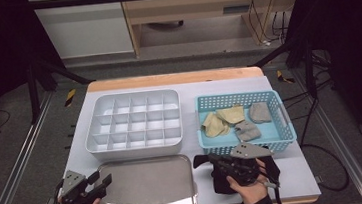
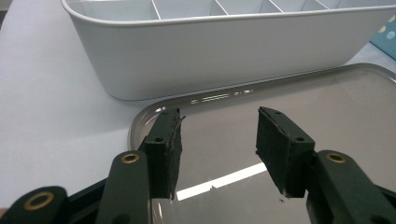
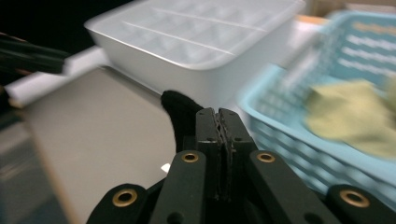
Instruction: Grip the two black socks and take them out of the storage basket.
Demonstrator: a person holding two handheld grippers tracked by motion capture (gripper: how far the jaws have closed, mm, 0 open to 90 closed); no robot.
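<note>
Black cloth, a soft dark sock-like piece [image 3: 180,109], is pinched between the pads of the right tool [image 3: 219,123], whose jaws are pressed together on it. In the right gripper view a rounded end of the fabric sticks up just left of the jaw tips, at the middle of the frame; it looks matte and limp, with no pattern to be made out. In the high view the same black fabric [image 1: 220,178] hangs below the right tool [image 1: 202,161] at the lower right of centre, just right of the metal tray [image 1: 146,183] and in front of the blue basket [image 1: 283,137]; whether its lower end touches the desk [image 1: 296,171] I cannot tell.

Inside the basket, in the right half of the high view, lie two yellowish cloth pieces [image 1: 223,120] and two grey ones [image 1: 253,120].

Left of the basket stands the white divided box [image 1: 133,121], its compartments bare, with the tray just in front of it.

At the lower left of the high view the left tool [image 1: 101,182] hangs over the tray's left edge. In the left gripper view its jaws stand apart with nothing between them, above the shiny tray [image 2: 327,107] and facing the white box wall [image 2: 210,56].
</note>
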